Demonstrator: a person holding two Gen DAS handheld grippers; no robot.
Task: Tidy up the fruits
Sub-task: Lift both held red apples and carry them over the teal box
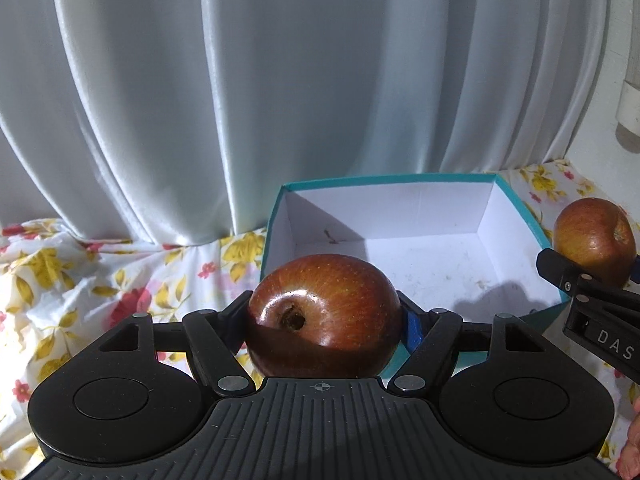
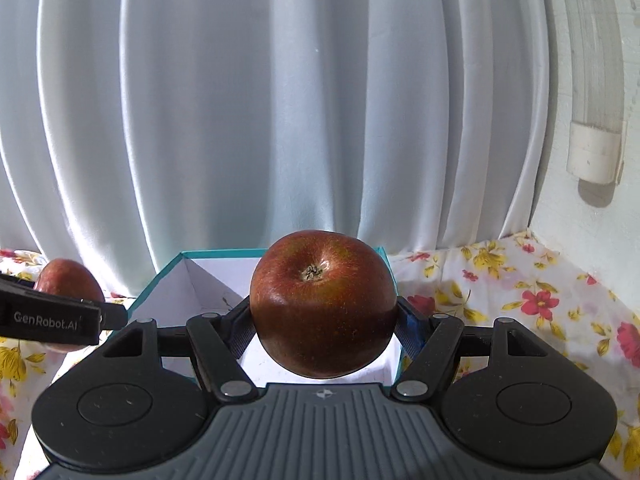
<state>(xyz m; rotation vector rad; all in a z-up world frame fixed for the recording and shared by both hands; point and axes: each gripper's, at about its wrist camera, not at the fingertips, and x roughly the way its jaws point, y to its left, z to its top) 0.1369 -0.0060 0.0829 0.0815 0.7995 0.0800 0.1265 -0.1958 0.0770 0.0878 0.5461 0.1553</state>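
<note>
My left gripper (image 1: 325, 312) is shut on a dark red apple (image 1: 324, 316), held in the air in front of the near left corner of an open teal box (image 1: 276, 216) with a white inside. My right gripper (image 2: 324, 312) is shut on a second red apple (image 2: 324, 312), stem end up, above the box's (image 2: 160, 280) near edge. In the left wrist view the right gripper (image 1: 592, 280) and its apple (image 1: 594, 240) show at the right edge. In the right wrist view the left gripper (image 2: 60, 316) with its apple (image 2: 68, 280) shows at the left edge. The box holds no fruit.
A cloth with red and yellow flowers (image 1: 80, 300) covers the surface around the box. White curtains (image 1: 280, 80) hang close behind it. A white wall with a fixture (image 2: 596, 152) stands at the right. A fingertip of a hand (image 1: 632, 452) shows at the lower right.
</note>
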